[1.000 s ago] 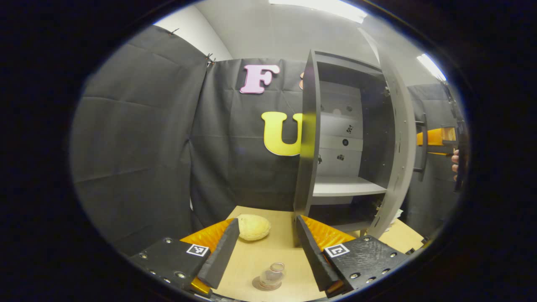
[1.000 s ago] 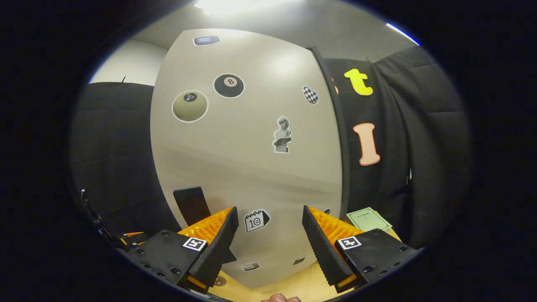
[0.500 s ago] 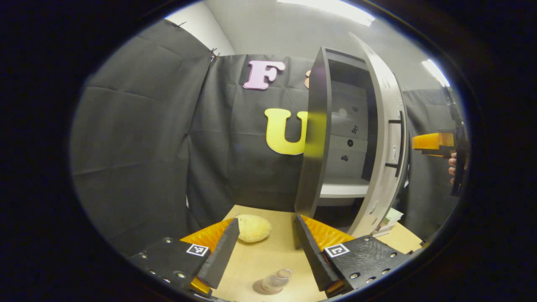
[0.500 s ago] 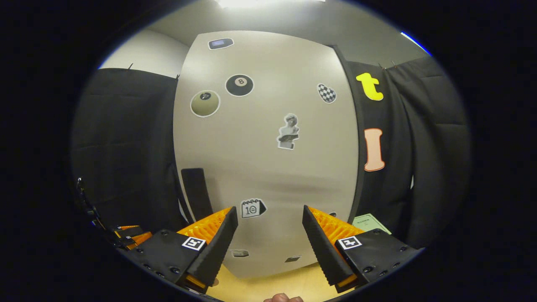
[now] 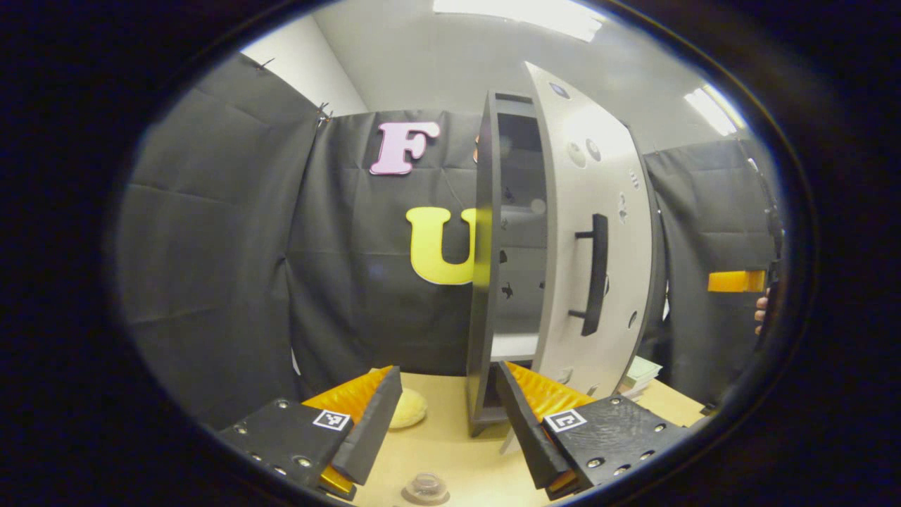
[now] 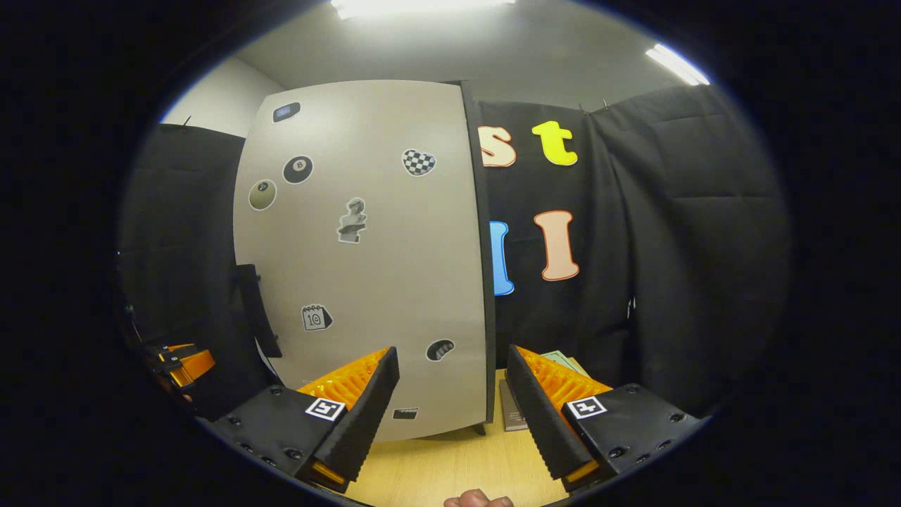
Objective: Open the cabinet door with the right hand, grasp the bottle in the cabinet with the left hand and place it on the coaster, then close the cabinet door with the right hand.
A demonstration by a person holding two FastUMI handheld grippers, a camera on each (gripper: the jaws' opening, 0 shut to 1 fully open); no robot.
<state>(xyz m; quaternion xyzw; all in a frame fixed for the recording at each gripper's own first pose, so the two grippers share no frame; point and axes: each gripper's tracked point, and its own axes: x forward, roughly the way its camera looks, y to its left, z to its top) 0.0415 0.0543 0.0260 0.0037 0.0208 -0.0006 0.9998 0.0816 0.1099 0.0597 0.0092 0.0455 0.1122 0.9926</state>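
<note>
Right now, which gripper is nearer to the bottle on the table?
Left. The left gripper hangs open just above the bottle; the right gripper faces the cabinet door, farther away.

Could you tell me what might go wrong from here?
The sticker-covered grey cabinet door stands ajar while the open right tongs hang apart from it, so it may not shut fully. The open left tongs sit by the door gap, above the small clear bottle; a move might bump either.
</note>
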